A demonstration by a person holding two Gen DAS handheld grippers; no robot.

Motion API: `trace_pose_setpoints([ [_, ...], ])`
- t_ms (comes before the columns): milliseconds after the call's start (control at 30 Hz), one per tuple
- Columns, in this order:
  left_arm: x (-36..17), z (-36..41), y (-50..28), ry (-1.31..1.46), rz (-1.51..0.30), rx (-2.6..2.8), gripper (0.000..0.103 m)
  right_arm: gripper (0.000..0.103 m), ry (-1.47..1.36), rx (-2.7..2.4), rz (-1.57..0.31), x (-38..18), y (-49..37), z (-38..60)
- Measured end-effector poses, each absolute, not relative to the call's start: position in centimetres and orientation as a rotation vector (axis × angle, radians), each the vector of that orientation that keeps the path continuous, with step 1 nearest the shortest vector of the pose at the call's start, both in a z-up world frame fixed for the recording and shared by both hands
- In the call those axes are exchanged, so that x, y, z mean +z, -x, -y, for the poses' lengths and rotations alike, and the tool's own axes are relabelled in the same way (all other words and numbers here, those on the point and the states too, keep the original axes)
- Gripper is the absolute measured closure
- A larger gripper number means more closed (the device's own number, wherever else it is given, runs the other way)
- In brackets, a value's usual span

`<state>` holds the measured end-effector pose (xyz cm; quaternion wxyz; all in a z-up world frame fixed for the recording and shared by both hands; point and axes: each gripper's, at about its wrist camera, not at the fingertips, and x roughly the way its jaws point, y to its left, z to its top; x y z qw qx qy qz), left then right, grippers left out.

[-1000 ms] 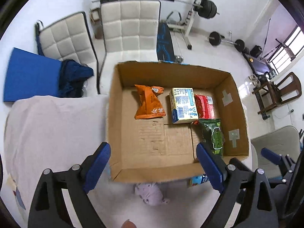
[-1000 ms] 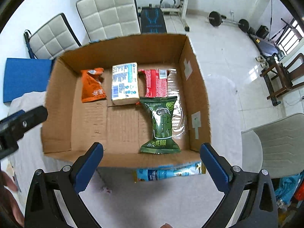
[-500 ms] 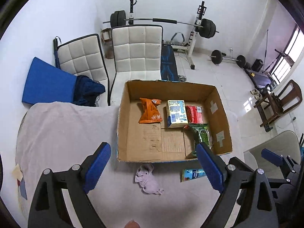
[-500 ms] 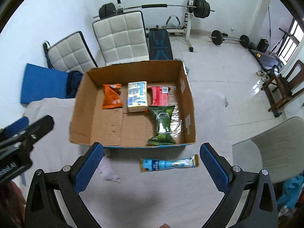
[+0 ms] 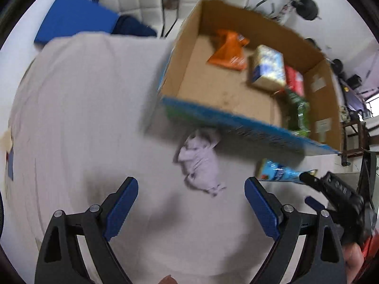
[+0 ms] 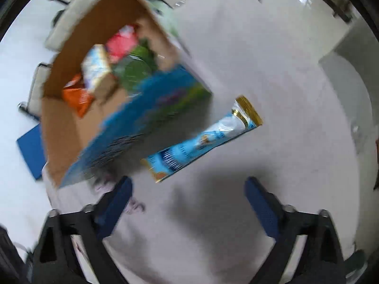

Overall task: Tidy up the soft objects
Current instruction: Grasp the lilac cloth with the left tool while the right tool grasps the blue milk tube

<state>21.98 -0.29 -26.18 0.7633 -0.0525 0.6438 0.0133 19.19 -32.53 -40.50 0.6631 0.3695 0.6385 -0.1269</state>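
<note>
The left gripper (image 5: 190, 197) is held with its jaws spread wide and nothing between them, above a crumpled pale cloth (image 5: 201, 163) lying on the worktop (image 5: 83, 123) just beside the near wall of the cardboard box (image 5: 236, 120). The right gripper (image 6: 187, 198) is likewise held wide open and empty, near a light-blue packet (image 6: 203, 139) lying just outside the box (image 6: 151, 113). An orange bag (image 5: 228, 51), a carton (image 5: 267, 67), a red packet (image 5: 295, 82) and a green bag (image 5: 297, 111) are seen inside the box.
</note>
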Motion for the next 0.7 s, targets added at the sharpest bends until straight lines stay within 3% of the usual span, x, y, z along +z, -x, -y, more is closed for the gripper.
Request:
trace_pose_setpoints([
  [267, -29.2, -0.9, -22.1, 0.118, -1.447, 0.093, 0.011, 0.036, -0.918, -0.391, -1.351, -44.3, -20.4, 32.5],
  [300, -29.6, -0.8, -22.3, 0.112, -1.454, 0.095, 0.011, 0.050, -0.897, -0.405, -1.370, -44.7, -20.6, 32.4],
  [400, -30.5, -0.6, -22.7, 0.099, -1.479, 0.083, 0.011, 0.073, -0.803, -0.413, -1.455, -45.1, -20.4, 32.2],
  [533, -32.4, 0.3, -23.9, 0.081, -1.510, 0.064, 0.011, 0.078, -0.564, -0.309, -1.648, -45.3, -19.5, 32.1],
  [700, -36.4, 1.6, -26.6, 0.083, -1.594, 0.033, 0.011, 0.077, -0.439, -0.275, -1.692, -45.0, -18.8, 32.2],
])
